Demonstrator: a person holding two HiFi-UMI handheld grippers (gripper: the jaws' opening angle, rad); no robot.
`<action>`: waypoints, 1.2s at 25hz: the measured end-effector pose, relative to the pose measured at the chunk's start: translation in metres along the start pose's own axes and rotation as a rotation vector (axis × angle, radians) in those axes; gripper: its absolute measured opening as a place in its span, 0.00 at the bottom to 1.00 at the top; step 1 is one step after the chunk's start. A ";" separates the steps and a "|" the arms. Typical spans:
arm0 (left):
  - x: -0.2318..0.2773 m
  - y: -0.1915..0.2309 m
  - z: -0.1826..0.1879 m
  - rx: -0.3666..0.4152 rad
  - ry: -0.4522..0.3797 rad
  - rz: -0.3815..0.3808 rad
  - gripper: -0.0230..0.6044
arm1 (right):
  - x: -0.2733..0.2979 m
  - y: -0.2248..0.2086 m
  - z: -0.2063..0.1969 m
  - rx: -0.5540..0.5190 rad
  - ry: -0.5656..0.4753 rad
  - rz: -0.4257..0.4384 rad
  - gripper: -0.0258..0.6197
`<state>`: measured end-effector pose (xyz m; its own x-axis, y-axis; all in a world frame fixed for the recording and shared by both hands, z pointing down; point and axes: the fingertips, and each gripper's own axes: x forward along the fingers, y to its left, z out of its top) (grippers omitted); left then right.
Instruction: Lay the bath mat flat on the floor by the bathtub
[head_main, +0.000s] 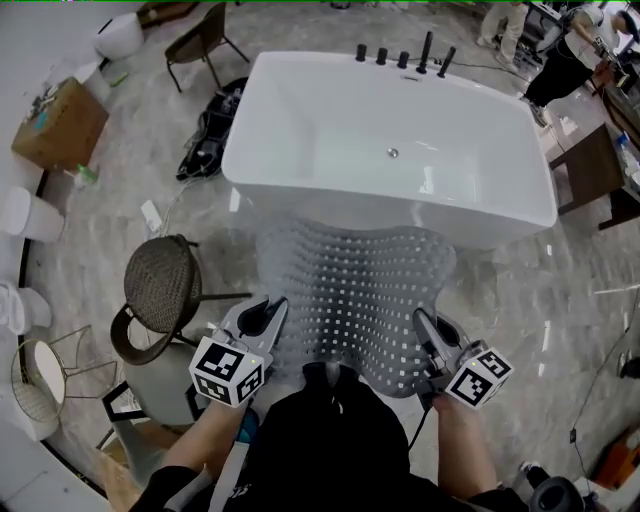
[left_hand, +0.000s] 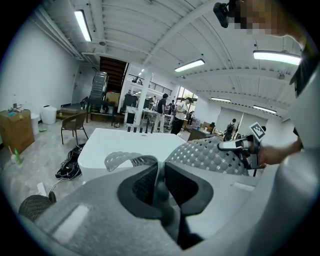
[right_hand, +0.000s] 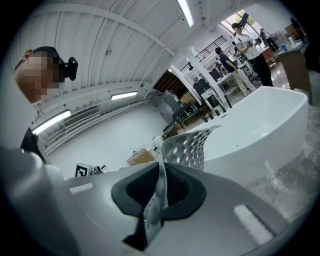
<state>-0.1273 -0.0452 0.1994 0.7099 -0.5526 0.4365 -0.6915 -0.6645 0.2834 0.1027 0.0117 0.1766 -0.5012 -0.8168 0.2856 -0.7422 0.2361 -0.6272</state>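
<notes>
A: Where is the bath mat (head_main: 350, 300)?
B: It is held spread beside the bathtub (head_main: 390, 150), one near corner pinched in the left gripper (head_main: 264, 316), one in the right gripper (head_main: 426, 332), likely so it can be lowered flat.

We look steeply down from head height onto the bathtub (head_main: 330, 130). Our gripper views sit low, close behind the bath mat (left_hand: 210, 155), facing far; all share the bathtub.
</notes>
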 end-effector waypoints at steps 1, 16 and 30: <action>0.002 0.004 -0.004 -0.001 0.009 0.004 0.09 | 0.003 -0.003 -0.005 0.010 0.008 -0.001 0.07; 0.071 0.042 -0.099 -0.036 0.067 0.064 0.09 | 0.057 -0.100 -0.093 0.060 0.123 0.002 0.07; 0.169 0.112 -0.259 -0.061 0.098 0.068 0.09 | 0.132 -0.248 -0.225 0.081 0.167 -0.029 0.07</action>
<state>-0.1196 -0.0827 0.5264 0.6466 -0.5418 0.5370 -0.7467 -0.5934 0.3005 0.1206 -0.0369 0.5328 -0.5518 -0.7222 0.4170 -0.7226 0.1646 -0.6713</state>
